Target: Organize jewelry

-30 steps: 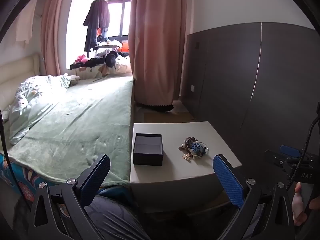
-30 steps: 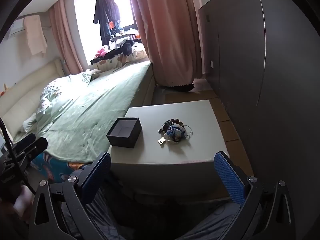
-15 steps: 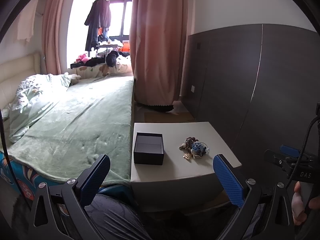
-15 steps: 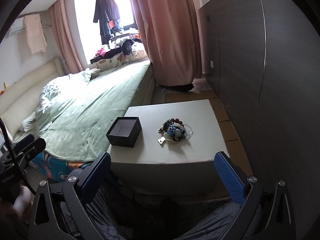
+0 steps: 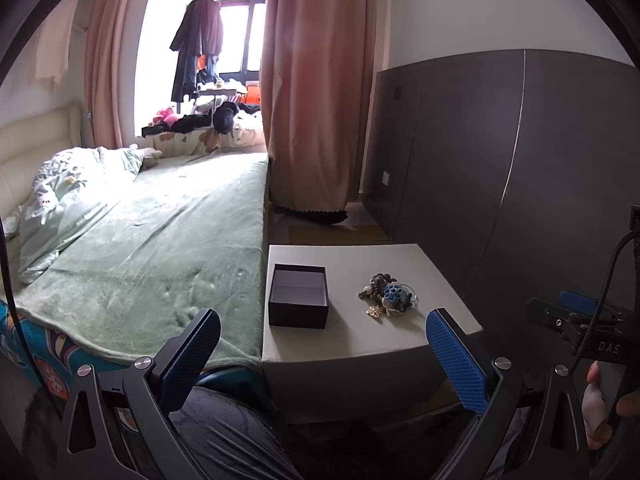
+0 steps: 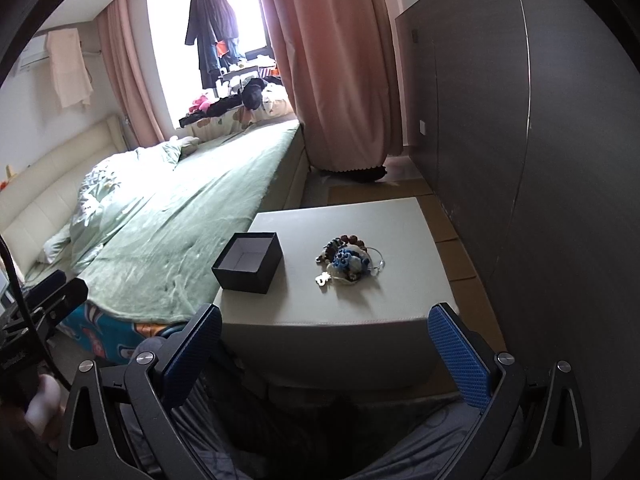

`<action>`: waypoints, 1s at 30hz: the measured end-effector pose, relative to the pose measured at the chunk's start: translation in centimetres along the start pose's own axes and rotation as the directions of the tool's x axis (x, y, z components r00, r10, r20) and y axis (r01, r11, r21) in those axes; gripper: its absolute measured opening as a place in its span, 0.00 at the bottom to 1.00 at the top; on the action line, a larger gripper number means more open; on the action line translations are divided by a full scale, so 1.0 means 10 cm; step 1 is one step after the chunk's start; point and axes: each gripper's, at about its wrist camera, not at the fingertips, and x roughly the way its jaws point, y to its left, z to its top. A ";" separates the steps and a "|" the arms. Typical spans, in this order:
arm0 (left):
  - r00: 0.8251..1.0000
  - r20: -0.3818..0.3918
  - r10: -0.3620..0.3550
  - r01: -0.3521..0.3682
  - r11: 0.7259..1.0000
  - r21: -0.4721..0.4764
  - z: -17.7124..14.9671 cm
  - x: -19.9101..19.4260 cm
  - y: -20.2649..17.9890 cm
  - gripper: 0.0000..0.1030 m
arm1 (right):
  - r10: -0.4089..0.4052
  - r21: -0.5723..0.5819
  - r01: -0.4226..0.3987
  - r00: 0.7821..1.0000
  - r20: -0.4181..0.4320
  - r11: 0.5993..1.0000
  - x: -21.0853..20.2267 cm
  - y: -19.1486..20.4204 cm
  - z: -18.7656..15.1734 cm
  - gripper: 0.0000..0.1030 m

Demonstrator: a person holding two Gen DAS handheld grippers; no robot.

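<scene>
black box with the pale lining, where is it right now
The open black square box sits on the pale square table, on its bed-side part, left of the tangled jewelry pile in both wrist views.

Home bedroom, bed (image 5: 160, 248), curtains (image 5: 316, 92), hanging clothes (image 5: 200, 40)

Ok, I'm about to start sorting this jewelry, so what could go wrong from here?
The jewelry pile looks tangled: lifting one piece may drag others along. The thin ring at its right side lies flat, so the right claw might slip off it. The black box stands near the table's bed-side edge, so a nudge could tip it off.
</scene>
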 end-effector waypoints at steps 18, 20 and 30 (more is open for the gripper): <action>1.000 0.001 0.000 0.000 1.000 -0.005 -0.02 -0.02 0.00 1.00 | -0.001 0.009 0.001 1.000 -0.005 1.000 -0.01 -0.04 0.00 1.00; 1.000 0.001 -0.001 0.001 1.000 -0.005 -0.02 -0.02 0.00 1.00 | -0.001 0.009 0.002 1.000 -0.004 1.000 -0.01 -0.04 0.01 1.00; 1.000 0.001 -0.002 0.002 1.000 -0.004 0.00 -0.02 -0.02 1.00 | -0.006 0.010 0.006 1.000 0.000 1.000 -0.04 -0.04 0.02 1.00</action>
